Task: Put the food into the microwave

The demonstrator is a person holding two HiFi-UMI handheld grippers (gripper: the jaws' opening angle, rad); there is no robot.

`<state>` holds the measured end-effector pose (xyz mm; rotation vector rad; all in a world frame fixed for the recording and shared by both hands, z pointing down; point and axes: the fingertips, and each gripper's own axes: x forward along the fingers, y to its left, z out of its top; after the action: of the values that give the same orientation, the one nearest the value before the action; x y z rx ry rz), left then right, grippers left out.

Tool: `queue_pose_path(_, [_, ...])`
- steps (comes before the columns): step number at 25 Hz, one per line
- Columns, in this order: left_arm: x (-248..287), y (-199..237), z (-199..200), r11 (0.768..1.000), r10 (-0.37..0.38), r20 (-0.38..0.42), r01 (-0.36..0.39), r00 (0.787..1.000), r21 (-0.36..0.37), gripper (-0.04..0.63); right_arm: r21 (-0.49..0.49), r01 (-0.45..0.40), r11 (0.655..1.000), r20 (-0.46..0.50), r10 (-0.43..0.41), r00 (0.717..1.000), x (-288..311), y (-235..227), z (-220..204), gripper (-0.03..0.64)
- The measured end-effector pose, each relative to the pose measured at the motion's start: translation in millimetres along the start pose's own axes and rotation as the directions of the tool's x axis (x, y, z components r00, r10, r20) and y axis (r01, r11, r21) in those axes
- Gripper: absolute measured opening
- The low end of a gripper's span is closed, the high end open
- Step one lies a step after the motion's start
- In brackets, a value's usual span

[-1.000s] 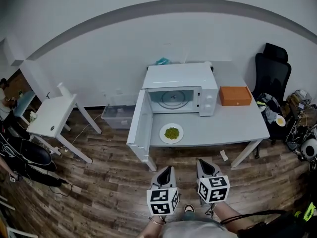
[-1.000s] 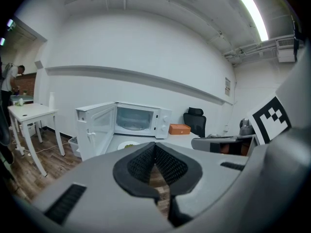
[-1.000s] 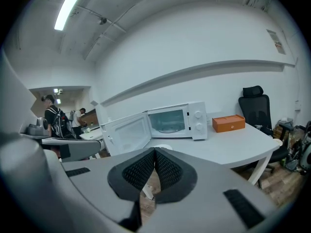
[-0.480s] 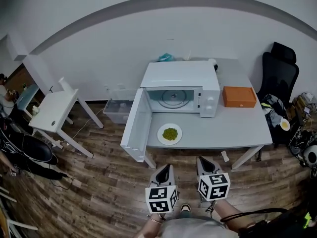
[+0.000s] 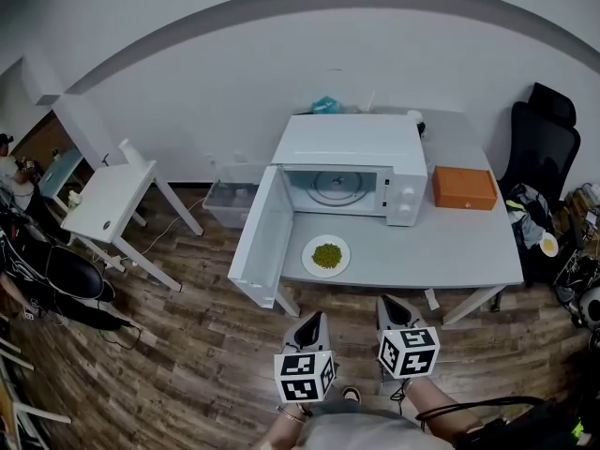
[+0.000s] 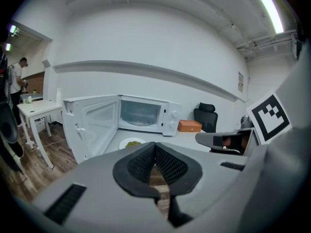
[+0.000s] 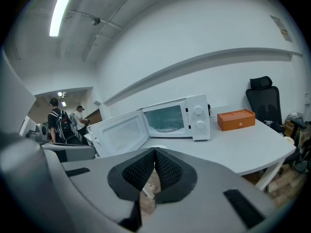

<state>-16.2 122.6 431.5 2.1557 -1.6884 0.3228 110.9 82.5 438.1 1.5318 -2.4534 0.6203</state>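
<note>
I held both tools low over the wooden floor, short of the grey worktop. The left tongs were clenched, pads pressed together with nothing between them, and the right tongs were clenched and empty too.

The green food lay heaped on a white plate on the worktop, just in front of the microwave and near the lower edge of its door. The door stood wide open, swung out to the left past the worktop's edge, and the glass turntable showed inside the bare cavity.

An orange box sat to the right of the microwave, a little apart from it. A black office chair stood at the worktop's right end. Well away to the left was a small white table, with a clear plastic bin on the floor by the wall between the two. In the right gripper view, two people stood in the far background on the left.
</note>
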Motion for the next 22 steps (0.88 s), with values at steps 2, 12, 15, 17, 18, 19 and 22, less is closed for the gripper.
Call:
queue_pose_path(2, [6, 2, -1, 1.0, 0.001, -0.005, -0.001, 1.0, -0.009, 0.003, 0.001, -0.003, 1.0, -0.012, 0.003, 1.0, 5, -1, -2, 0.017])
queue_pose_path(12, [57, 16, 14, 1.0, -0.023, 0.005, 0.024, 1.0, -0.018, 0.003, -0.005, 0.024, 1.0, -0.006, -0.024, 1.0, 44, -25, 14, 0.017])
queue_pose_path(15, [76, 26, 25, 0.999, -0.028, 0.012, 0.028, 1.0, -0.023, 0.003, -0.001, 0.025, 1.0, 0.002, -0.025, 1.0, 61, -26, 24, 0.017])
queue_pose_path(17, [87, 32, 36, 0.999, -0.029, 0.022, 0.029, 0.999, -0.026, 0.003, -0.012, 0.019, 1.0, 0.002, -0.019, 1.0, 72, -26, 32, 0.017])
queue_pose_path(18, [92, 34, 42, 0.999, -0.028, 0.028, 0.028, 0.999, -0.025, 0.003, -0.018, 0.015, 1.0, 0.001, -0.015, 1.0, 78, -26, 36, 0.017])
queue_pose_path(19, [97, 37, 46, 0.999, -0.025, 0.033, 0.026, 0.999, -0.025, 0.003, -0.023, 0.01, 1.0, 0.001, -0.01, 1.0, 85, -26, 40, 0.017])
queue_pose_path(22, [112, 47, 55, 0.999, -0.023, 0.033, 0.024, 0.999, -0.032, 0.003, -0.031, -0.001, 1.0, 0.005, 0.001, 1.0, 103, -24, 52, 0.017])
